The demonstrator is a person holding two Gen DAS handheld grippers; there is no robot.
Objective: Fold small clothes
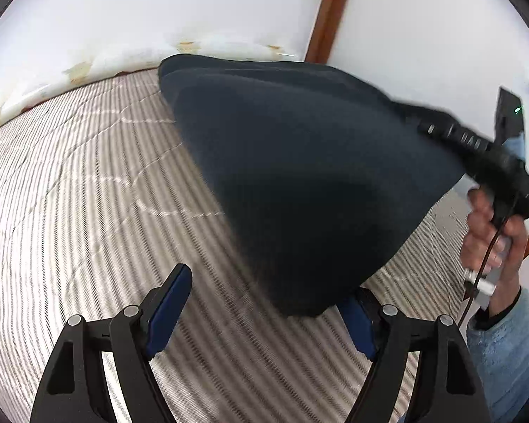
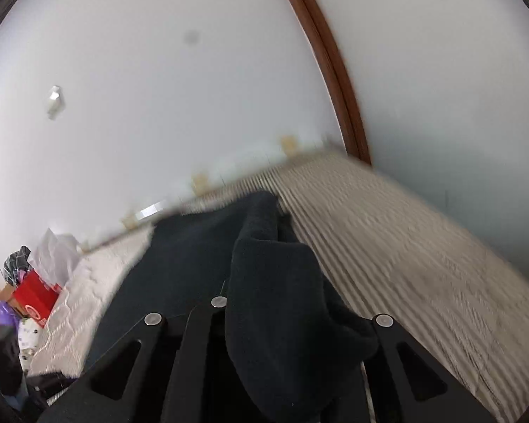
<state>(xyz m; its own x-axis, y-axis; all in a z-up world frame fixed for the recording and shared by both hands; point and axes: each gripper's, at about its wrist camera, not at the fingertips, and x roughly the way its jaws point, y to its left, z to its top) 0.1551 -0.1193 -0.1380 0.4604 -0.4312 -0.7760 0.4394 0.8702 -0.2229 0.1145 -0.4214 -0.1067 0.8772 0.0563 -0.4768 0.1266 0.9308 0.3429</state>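
A dark navy garment [image 1: 299,176] hangs in the air over the striped bedcover [image 1: 70,211], blurred by motion. My right gripper [image 1: 416,120] holds its upper corner at the right of the left wrist view, with a person's hand [image 1: 490,232] on the handle. In the right wrist view the garment [image 2: 282,317] is bunched between the fingers of the right gripper [image 2: 278,282] and hides their tips. My left gripper [image 1: 264,285] is open below the garment's lower tip. Its left blue pad [image 1: 169,310] is bare, and the cloth hangs over the tip of the right one.
The bed runs up to a white wall [image 2: 158,88] with a brown wooden frame [image 2: 335,70]. A white quilted cover [image 2: 84,299] lies along the bed's left side. Past it are a red box [image 2: 35,299], bags and other clutter.
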